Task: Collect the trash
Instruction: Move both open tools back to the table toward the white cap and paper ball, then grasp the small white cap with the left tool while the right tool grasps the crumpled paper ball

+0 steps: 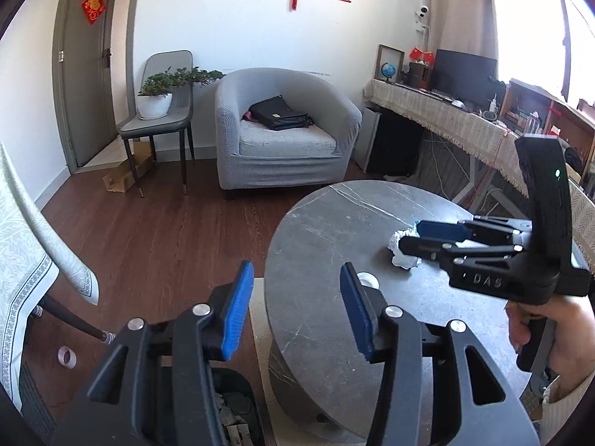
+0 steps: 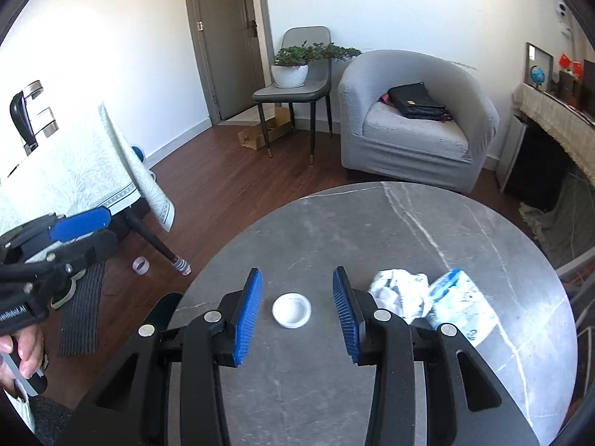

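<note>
While both grippers hang empty, three pieces of trash lie on the round table [image 2: 334, 223].

Right gripper [image 2: 297, 312]: fingers spread, framing the white lid [image 2: 292, 311] near the table's left edge without touching it. Crumpled paper [image 2: 399, 291] and a blue-and-white wrapper [image 2: 459, 304] lie touching each other toward the right edge. Left gripper [image 1: 293, 304]: fingers spread, nothing between them, held off the table's left edge above the black bin [image 1: 234, 409], which already holds scraps. Likely risks: the flat lid may slip from the pads or skid off the near edge if the fingers close too high; the light paper may be nudged away by a careless approach.
</note>
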`<state>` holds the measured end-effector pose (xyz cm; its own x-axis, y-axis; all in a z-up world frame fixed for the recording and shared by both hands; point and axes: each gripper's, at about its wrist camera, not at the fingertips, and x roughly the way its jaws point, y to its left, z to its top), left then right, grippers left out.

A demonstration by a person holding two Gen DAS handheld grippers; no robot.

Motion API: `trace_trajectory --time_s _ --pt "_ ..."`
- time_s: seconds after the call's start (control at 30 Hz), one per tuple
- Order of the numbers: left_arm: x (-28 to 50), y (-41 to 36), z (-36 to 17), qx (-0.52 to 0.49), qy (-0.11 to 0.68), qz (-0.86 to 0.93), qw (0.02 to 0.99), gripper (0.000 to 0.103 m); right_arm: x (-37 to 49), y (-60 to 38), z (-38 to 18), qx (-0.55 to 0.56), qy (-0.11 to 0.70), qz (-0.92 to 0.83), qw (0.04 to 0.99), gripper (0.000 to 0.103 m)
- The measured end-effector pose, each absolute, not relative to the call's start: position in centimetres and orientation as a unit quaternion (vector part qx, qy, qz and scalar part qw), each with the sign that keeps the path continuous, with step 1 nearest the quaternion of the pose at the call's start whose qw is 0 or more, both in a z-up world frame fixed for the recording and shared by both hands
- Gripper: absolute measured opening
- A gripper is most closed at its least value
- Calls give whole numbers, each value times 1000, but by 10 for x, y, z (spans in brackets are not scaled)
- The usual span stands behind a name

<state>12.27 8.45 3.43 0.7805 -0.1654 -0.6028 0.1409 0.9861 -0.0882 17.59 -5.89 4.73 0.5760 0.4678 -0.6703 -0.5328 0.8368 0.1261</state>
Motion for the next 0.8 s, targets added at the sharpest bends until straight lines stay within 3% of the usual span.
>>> trace_trajectory --time_s 0.17,0.3,0.6,0.8 --pt "146 56 15 -3 344 -101 934 52 191 -92 43 -30 366 261 893 40" --pt "162 41 1 -2 360 -113 926 52 199 -108 40 -26 363 248 898 52" --pt "179 17 -23 0 385 -112 916 52 206 -129 30 6 373 235 897 62" --pt "190 9 -32 -1 397 -109 911 50 204 -130 21 -7 384 235 893 63"
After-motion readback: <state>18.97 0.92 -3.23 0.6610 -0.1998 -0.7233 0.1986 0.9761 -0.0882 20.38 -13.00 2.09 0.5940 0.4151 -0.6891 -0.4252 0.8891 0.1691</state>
